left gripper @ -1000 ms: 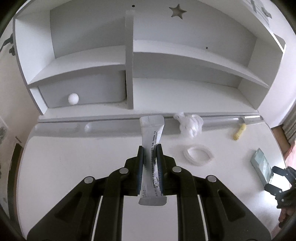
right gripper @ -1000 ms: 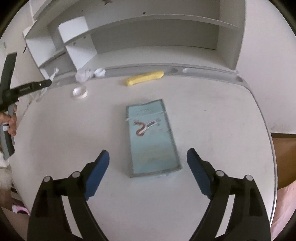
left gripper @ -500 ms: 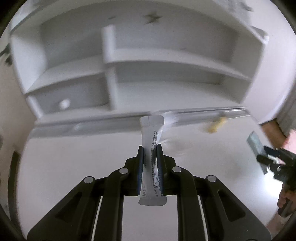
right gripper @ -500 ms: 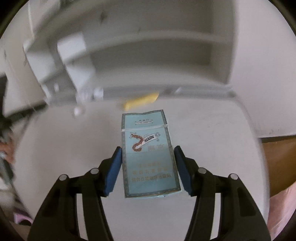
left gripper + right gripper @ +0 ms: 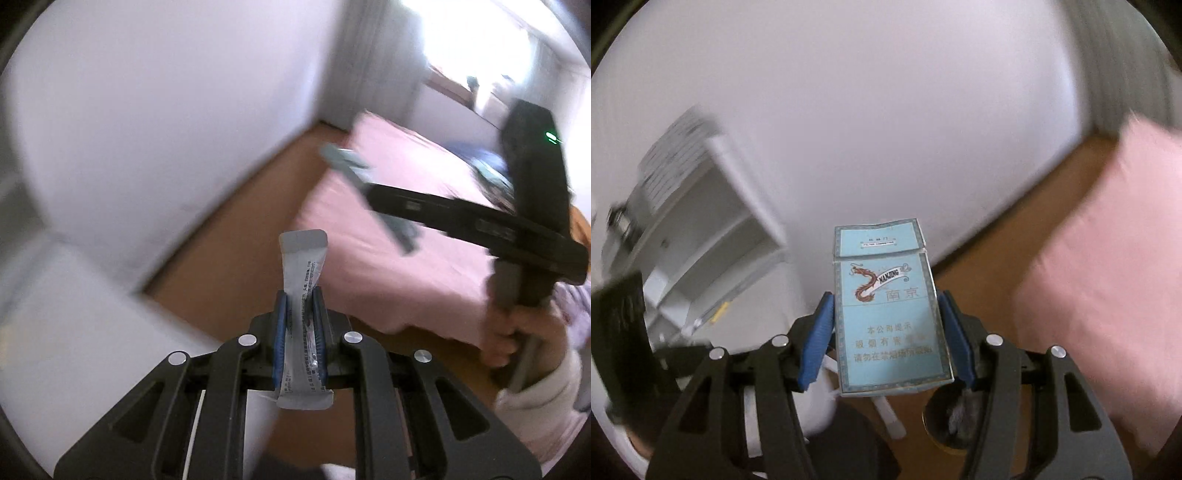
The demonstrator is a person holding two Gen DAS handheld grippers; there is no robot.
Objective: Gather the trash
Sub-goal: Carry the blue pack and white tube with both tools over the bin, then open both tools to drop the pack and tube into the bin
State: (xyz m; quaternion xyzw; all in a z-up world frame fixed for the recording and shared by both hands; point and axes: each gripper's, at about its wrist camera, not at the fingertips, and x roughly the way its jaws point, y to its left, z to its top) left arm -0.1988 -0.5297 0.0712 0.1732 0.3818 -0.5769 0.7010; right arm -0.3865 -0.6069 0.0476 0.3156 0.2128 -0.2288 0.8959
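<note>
Blue cigarette pack (image 5: 891,317) clamped in right fingers (image 5: 951,325) | silver sachet (image 5: 303,321) pinched in left fingers (image 5: 279,325) | swinging off desk toward bed (image 5: 388,229) | both ready for binning.

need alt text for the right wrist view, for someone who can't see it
The right claw grips a light blue cigarette pack by its sides, blue pads pressed on it, flip lid ajar. Behind, blurred: a white wall, a white shelf unit at left, brown floor and a pink bed at right.
</note>
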